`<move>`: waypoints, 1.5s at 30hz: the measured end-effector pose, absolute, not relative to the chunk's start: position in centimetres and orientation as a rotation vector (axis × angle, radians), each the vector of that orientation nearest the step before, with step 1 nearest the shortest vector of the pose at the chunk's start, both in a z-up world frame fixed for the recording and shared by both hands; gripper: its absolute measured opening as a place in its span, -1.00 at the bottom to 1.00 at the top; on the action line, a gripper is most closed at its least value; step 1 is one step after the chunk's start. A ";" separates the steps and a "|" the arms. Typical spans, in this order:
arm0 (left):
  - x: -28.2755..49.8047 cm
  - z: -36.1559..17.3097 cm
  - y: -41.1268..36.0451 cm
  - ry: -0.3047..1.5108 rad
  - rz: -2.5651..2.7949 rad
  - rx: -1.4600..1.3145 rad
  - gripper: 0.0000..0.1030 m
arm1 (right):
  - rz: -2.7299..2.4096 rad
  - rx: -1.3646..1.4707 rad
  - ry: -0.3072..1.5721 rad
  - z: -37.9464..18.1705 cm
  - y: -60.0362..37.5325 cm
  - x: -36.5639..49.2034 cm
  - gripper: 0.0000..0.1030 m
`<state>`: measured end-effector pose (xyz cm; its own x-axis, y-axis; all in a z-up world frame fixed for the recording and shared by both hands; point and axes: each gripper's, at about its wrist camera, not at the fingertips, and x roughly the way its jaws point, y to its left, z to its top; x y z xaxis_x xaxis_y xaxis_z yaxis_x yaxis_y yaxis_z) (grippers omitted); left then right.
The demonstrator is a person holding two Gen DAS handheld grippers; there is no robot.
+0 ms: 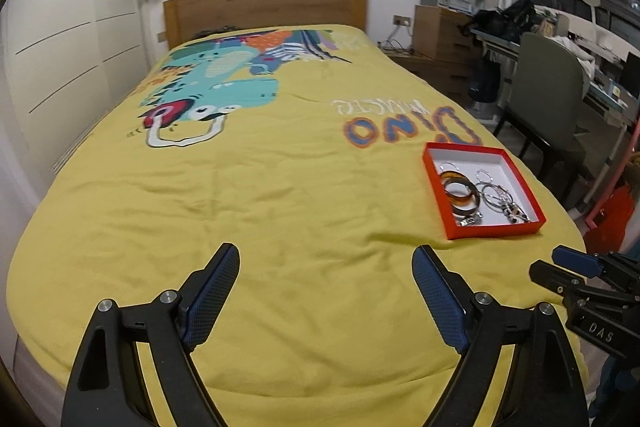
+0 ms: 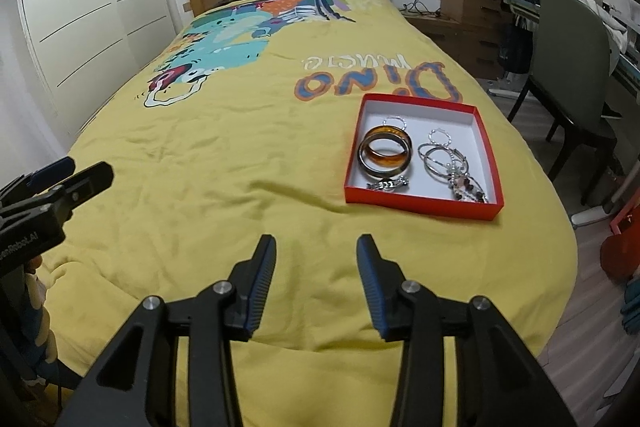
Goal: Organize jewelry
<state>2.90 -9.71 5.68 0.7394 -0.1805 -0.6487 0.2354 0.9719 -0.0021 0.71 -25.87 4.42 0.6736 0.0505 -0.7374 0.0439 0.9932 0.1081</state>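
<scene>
Ok, both grippers empty over the quilt (image 2: 240, 167), short of the box (image 2: 490, 163). Jewelry is all in it: bangles (image 2: 384, 151) left, thin hoops (image 2: 436, 157) and a beaded tangle (image 2: 466, 183) right. Left gripper (image 1: 326, 291) has its jaws spread wide, right gripper (image 2: 316, 281) about half apart, nothing between either. Both pitch down toward the bed. I'd bring the right in first, come down steep on one bangle's rim, and pinch a single piece clear of the tangle.
</scene>
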 end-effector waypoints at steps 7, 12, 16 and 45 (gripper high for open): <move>1.2 5.6 -6.5 0.684 -0.173 0.063 0.69 | 0.021 0.113 0.841 4.1 -24.6 0.2 -0.21; 0.6 5.6 -5.1 0.688 -0.134 0.055 0.78 | 0.035 0.101 0.843 4.0 -23.6 -0.1 -0.21; 0.3 5.5 -4.2 0.680 -0.091 0.051 0.87 | 0.043 0.091 0.840 4.0 -23.1 -0.4 -0.21; -0.9 6.3 -3.7 0.658 -0.065 0.053 0.98 | 0.068 0.102 0.835 3.1 -22.3 -1.1 -0.20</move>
<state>-0.88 -3.70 6.29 0.7893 -0.0433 -0.6125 0.0769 0.9966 0.0286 -1.11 -22.26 3.05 0.6694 0.1001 -0.7361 -0.0200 0.9930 0.1168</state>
